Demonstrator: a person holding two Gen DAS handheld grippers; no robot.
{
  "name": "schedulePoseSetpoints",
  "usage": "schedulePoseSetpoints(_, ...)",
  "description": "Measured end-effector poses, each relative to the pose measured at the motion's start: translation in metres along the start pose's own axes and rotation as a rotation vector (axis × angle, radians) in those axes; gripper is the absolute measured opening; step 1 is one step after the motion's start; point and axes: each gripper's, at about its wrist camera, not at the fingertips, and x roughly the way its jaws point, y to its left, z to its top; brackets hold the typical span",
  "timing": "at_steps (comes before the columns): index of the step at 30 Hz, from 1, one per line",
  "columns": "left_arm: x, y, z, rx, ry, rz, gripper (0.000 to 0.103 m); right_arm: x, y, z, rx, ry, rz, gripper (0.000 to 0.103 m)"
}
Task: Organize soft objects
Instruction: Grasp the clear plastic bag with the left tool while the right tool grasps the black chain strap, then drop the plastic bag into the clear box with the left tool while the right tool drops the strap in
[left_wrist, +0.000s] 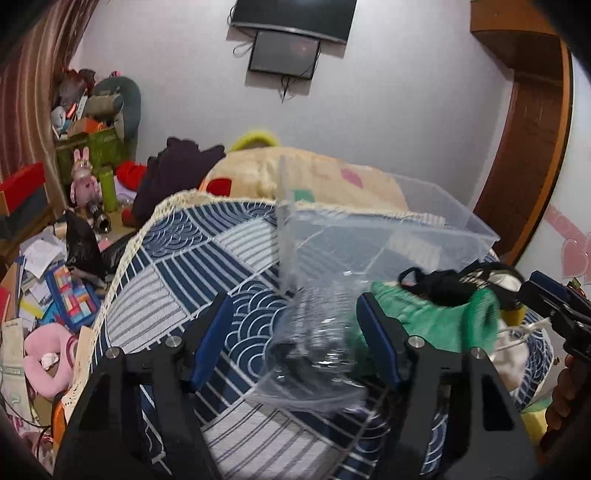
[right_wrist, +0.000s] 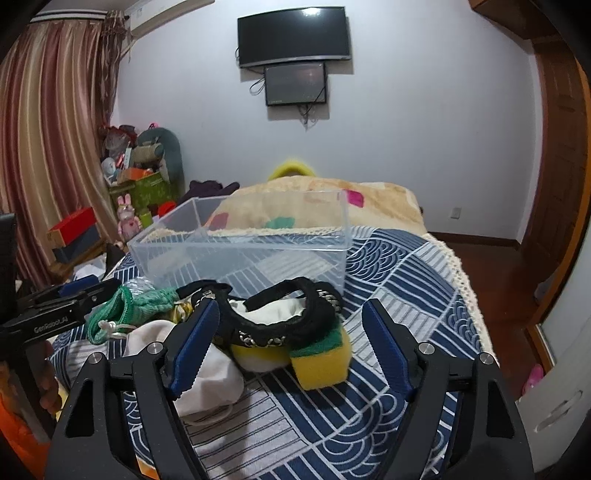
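Note:
A clear plastic box stands on the blue patterned bed cover; it also shows in the left wrist view. In front of it lies a pile of soft things: a green knitted cloth, a black lace band, a white cloth and a yellow-green sponge. My right gripper is open just short of the band and sponge. My left gripper is open, with a crumpled clear plastic piece lying blurred between its fingers, beside the green cloth.
A beige blanket lies at the far end of the bed. The floor at left holds boxes, toys and papers. A screen hangs on the wall. A wooden door frame stands at right.

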Motion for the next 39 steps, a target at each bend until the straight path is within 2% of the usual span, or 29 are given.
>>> schedulePoseSetpoints(3, 0.012, 0.009, -0.004, -0.014, 0.046, -0.011, 0.068, 0.01, 0.002, 0.0, -0.002, 0.038, 0.043, 0.078)
schedulePoseSetpoints(9, 0.025, 0.008, -0.013, -0.022, 0.105, -0.059, 0.068, 0.022, 0.01, 0.001, -0.056, 0.068, 0.02, 0.078)
schedulePoseSetpoints(14, 0.029, -0.003, -0.02, 0.008, 0.124, -0.08, 0.055, 0.027, 0.013, 0.006, -0.1, 0.073, 0.01, 0.076)
schedulePoseSetpoints(16, 0.027, -0.005, -0.021, 0.016, 0.121, -0.083, 0.047, 0.029, 0.013, 0.008, -0.105, 0.073, 0.003, 0.067)
schedulePoseSetpoints(19, 0.025, -0.008, -0.022, 0.025, 0.121, -0.099, 0.042, 0.03, 0.012, 0.008, -0.111, 0.07, -0.009, 0.056)
schedulePoseSetpoints(27, 0.01, -0.02, -0.02, 0.065, 0.089, -0.1, 0.035, 0.024, 0.008, 0.008, -0.097, 0.048, -0.038, 0.024)
schedulePoseSetpoints(39, -0.028, -0.02, -0.002, 0.07, -0.014, -0.086, 0.034, -0.003, 0.008, 0.022, -0.073, -0.042, -0.039, 0.019)
